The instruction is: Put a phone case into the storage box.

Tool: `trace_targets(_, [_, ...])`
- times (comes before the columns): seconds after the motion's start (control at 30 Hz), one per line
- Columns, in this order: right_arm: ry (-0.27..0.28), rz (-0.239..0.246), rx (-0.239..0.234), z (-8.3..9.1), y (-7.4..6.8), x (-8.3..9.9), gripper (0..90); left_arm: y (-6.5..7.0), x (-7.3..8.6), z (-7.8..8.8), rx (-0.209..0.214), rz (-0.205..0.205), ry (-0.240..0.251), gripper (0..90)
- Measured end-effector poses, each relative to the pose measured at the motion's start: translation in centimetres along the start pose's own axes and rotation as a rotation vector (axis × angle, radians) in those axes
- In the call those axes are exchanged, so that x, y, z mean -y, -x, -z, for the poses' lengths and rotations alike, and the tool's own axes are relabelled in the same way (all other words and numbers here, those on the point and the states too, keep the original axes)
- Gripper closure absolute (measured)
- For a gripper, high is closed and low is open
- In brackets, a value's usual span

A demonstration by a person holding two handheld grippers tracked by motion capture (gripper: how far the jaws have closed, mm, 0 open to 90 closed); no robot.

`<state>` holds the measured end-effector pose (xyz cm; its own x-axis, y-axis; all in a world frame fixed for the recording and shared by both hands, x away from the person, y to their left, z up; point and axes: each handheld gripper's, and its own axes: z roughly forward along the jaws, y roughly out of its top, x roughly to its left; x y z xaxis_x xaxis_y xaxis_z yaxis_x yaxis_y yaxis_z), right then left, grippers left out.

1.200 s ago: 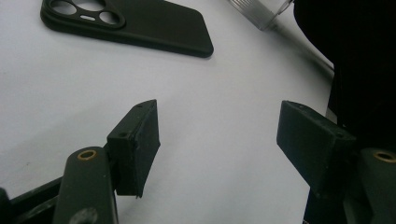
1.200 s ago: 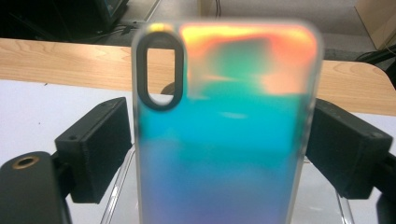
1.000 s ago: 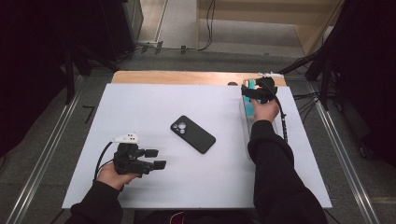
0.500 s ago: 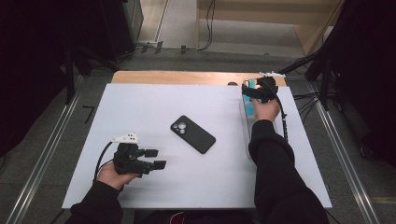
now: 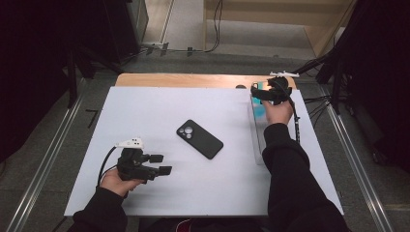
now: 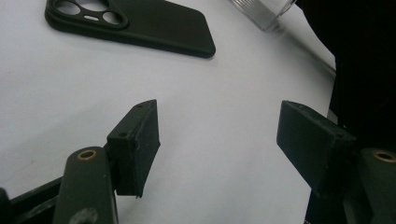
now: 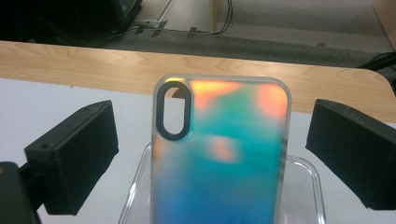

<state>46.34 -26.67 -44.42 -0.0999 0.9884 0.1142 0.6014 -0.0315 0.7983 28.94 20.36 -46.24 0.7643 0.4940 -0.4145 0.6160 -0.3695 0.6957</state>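
Iridescent teal and orange, the case [image 7: 219, 154] stands upright in a clear tray [image 7: 306, 186] at the far right of the surface [image 5: 145, 116]. It sits between the right tongs' [image 7: 210, 154] jaws, which have just been opening and now stand well clear of its edges, so the case seems to stay up by leaning in the tray. The left tongs [image 5: 159, 164] rest wide open and empty at the near left, aimed toward the black phone [image 5: 199, 139] lying face down mid-surface, likely waiting for it.
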Motion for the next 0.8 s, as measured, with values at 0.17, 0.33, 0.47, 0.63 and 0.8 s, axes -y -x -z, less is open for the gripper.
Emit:
trace_targets(0.17, [-0.023, -0.009, -0.036, 1.7, 0.0, -0.5, 0.8, 0.0, 0.0, 0.0, -0.002, 0.002, 0.000, 30.2])
trace_targets(0.33, [-0.033, 0.005, -0.070, 3.5, -0.5, -0.5, 0.9, 0.0, 0.0, 0.0, -0.005, 0.003, -0.001, 30.2])
trace_targets(0.47, [-0.064, 0.008, -0.127, 4.6, -0.7, -0.1, 0.9, -0.1, 0.0, 0.0, -0.005, 0.007, -0.002, 30.1])
trace_targets(0.63, [-0.085, 0.027, -0.187, 5.9, -1.1, 0.5, 0.9, -0.1, 0.0, 0.0, -0.007, 0.007, -0.004, 30.1])
trace_targets(0.8, [-0.100, 0.050, -0.238, 7.1, -1.8, 0.9, 0.9, -0.1, 0.0, 0.0, -0.007, 0.008, -0.003, 30.1])
